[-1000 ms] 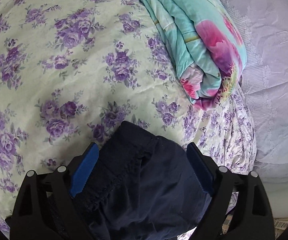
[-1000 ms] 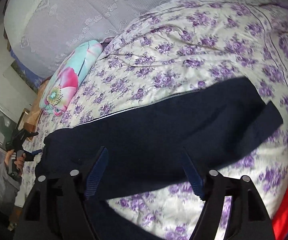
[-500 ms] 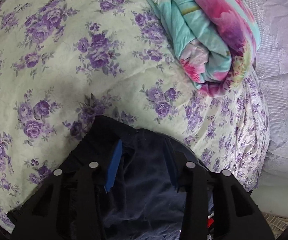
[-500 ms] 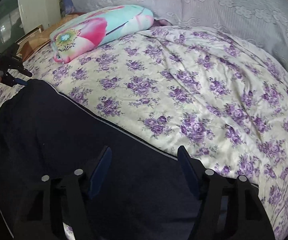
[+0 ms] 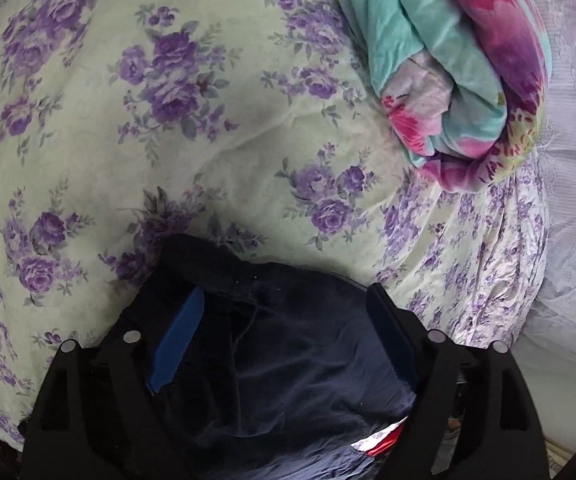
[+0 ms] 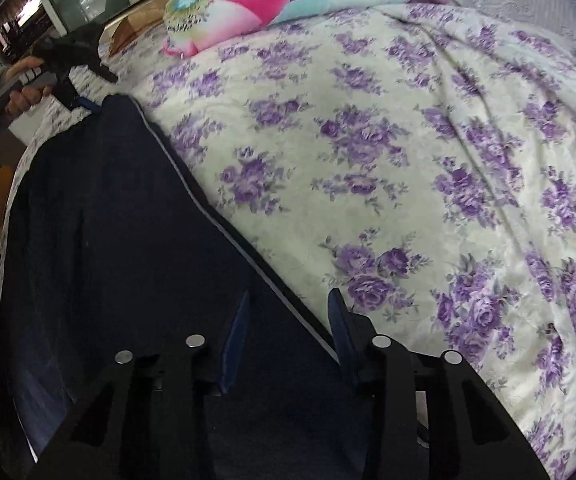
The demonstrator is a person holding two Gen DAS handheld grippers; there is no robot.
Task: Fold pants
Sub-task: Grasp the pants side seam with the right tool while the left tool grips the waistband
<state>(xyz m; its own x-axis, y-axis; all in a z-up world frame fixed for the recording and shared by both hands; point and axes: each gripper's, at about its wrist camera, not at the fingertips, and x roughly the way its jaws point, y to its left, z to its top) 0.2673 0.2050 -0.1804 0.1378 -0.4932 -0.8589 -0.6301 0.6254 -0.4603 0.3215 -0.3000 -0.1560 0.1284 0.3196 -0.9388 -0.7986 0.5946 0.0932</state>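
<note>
Dark navy pants (image 6: 128, 260) lie stretched across a floral bedspread (image 6: 408, 160), a thin white stripe along their far edge. In the left wrist view, one end of the pants (image 5: 288, 340) sits bunched between the wide-apart fingers of my left gripper (image 5: 284, 300), which is open. In the right wrist view, my right gripper (image 6: 288, 300) is over the pants' striped edge, its fingers partly closed with cloth between them. The left gripper (image 6: 76, 60) and the hand holding it show at the far end of the pants.
A rolled teal and pink floral quilt (image 5: 448, 60) lies on the bed by a white lace cover (image 5: 568, 160). It also shows in the right wrist view (image 6: 268, 0). Furniture and a glass door (image 6: 68, 0) stand beyond the bed. Something red (image 5: 380, 436) shows under the pants.
The left gripper narrowed on the pants' end half a second ago and has opened wide again. The right gripper has narrowed over the striped edge and its view has swung left along the pants.
</note>
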